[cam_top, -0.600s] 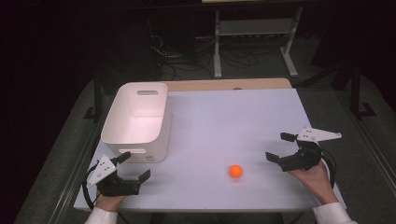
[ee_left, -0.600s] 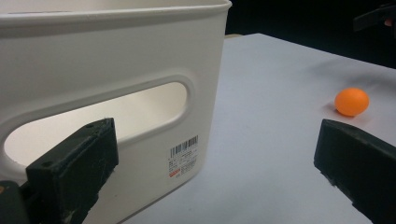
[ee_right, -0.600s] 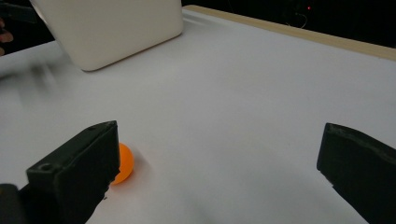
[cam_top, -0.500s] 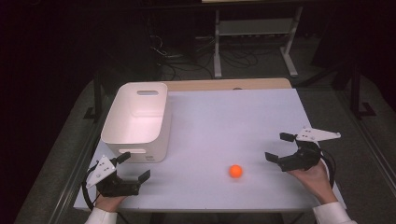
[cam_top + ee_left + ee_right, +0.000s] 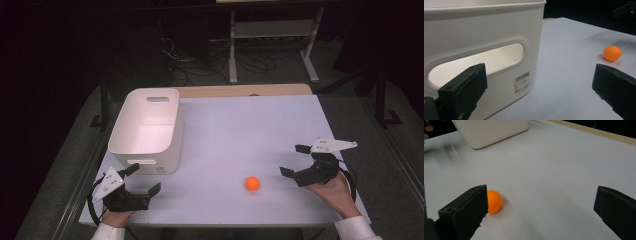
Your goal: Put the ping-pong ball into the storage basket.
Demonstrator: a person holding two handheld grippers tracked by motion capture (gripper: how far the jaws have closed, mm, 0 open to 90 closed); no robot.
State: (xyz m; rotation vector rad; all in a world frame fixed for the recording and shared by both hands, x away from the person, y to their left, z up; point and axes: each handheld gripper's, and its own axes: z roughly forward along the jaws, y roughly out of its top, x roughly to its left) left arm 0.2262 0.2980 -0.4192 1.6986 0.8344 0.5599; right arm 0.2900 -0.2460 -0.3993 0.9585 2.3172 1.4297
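While the orange ball point(image 5: 494, 201) is lying loose on the table just beyond our right gripper's point(image 5: 300, 164) wide-open jaws, we are not gripping it yet; picking up is remaining.

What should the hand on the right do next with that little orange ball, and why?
Probably slide the right gripper a little further toward the orange ball until it sits between the jaws. They stand wide open, and the ball lies free on the white table, just off to one side.
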